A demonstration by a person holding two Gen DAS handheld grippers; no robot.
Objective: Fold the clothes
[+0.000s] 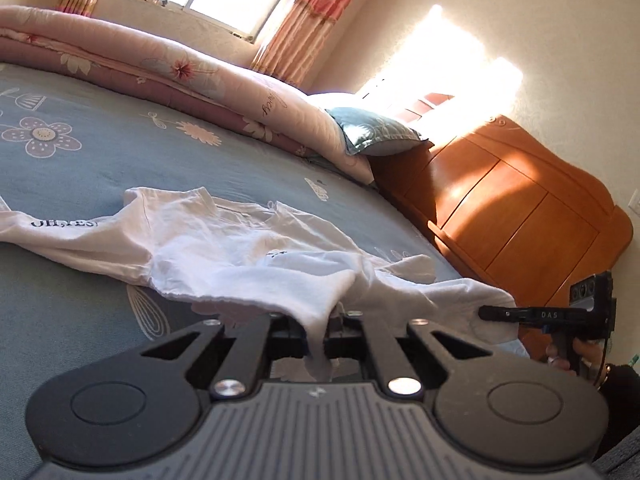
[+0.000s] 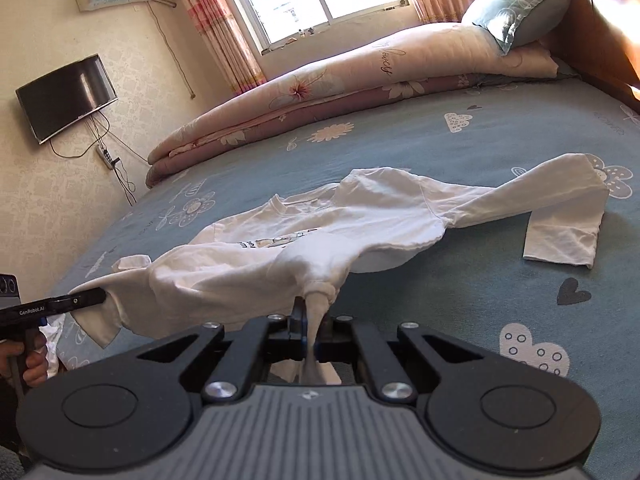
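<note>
Fold barely started. White long-sleeve shirt [image 2: 320,220] lies crumpled and unfolded on the blue floral bed sheet [image 2: 460,148], spread ahead of both sets of jaws. Collar and chest print face up in the right wrist view, one sleeve [image 2: 560,204] stretched far ahead-right of the right jaws with its cuff doubled over, other sleeve bunched near the left jaws.

Left gripper [image 1: 318,336]: jaws clenched on a pinch of the shirt's near edge, cloth hanging down between them. Right gripper [image 2: 312,332]: jaws clenched on a gathered twist of the same near edge, fabric pulled taut up into them. The two grips sit along the same hem side, near each other; each gripper shows at the edge of the other's view, its tip touching the cloth.

Judgement: stage is lift/spread-out, hem in hand. Left to do: flatten the body, bring both sleeves in, fold the body over. No crease made on purpose yet.

Containers: none in view, no basket, drawer or bin. Beyond the shirt, well past the jaws: folded pink quilt [image 2: 320,84], blue pillow [image 2: 516,12], wooden headboard [image 1: 508,200].
</note>
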